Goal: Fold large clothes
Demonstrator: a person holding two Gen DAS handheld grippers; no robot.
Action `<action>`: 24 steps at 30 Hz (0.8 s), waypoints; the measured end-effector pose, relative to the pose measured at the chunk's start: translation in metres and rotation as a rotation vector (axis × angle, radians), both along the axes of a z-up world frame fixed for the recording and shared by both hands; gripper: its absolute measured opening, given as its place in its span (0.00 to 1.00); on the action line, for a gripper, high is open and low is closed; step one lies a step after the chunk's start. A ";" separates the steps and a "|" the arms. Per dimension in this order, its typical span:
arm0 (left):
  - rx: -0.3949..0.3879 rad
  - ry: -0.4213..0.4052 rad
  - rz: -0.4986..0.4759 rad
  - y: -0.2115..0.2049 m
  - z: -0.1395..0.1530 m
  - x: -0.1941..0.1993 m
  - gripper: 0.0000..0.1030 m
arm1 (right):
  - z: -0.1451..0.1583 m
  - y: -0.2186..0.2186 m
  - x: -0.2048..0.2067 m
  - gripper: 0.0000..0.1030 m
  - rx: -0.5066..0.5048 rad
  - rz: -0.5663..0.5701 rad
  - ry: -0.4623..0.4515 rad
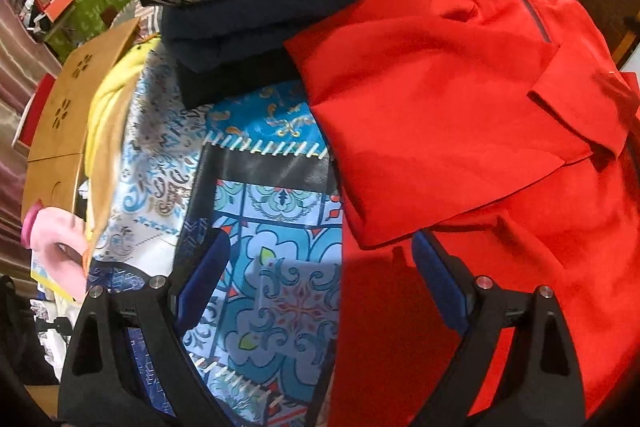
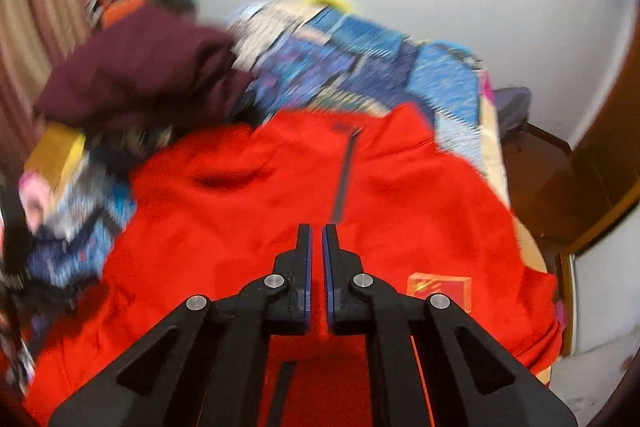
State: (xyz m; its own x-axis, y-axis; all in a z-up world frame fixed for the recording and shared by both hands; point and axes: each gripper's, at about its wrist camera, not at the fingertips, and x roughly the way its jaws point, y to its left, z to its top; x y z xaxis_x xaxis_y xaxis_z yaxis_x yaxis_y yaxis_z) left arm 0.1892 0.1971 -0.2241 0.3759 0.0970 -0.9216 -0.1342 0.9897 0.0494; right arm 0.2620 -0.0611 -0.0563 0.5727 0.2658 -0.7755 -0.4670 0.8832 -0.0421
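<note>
The left gripper [image 1: 320, 267] hangs spread wide at lower centre over the blue patterned bedspread [image 1: 280, 247], beside the red jacket [image 1: 440, 147]. The right gripper [image 2: 316, 239], at frame centre, is nearly closed over the jacket, holding nothing visible.

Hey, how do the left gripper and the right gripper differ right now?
The left gripper is wide open and holds nothing, over the patterned blue bedspread at the edge of the red garment; the right gripper is nearly shut, with only a thin gap, above the red garment. Both have black arms and blue pads.
</note>
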 end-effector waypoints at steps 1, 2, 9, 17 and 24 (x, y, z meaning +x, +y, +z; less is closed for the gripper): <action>0.002 0.006 -0.006 -0.002 -0.002 0.002 0.90 | 0.006 -0.007 0.003 0.04 0.017 -0.027 -0.011; 0.004 0.010 -0.009 -0.003 -0.004 0.003 0.90 | 0.009 -0.010 0.004 0.04 0.017 -0.032 -0.018; -0.024 0.014 -0.004 -0.006 -0.012 0.007 0.90 | -0.009 0.001 -0.023 0.27 -0.048 0.163 0.051; -0.058 -0.004 -0.001 -0.004 -0.005 0.009 0.90 | -0.057 0.022 -0.047 0.62 -0.105 0.300 0.144; -0.079 -0.006 0.010 0.001 -0.004 0.008 0.90 | -0.095 0.050 -0.052 0.59 -0.347 0.378 0.072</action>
State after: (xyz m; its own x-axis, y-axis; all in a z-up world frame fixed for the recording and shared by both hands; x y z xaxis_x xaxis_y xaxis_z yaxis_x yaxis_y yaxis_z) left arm 0.1972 0.1979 -0.2281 0.3811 0.0283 -0.9241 -0.1446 0.9891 -0.0293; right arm 0.2098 -0.0116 -0.1510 0.4287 0.1642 -0.8884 -0.7631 0.5923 -0.2588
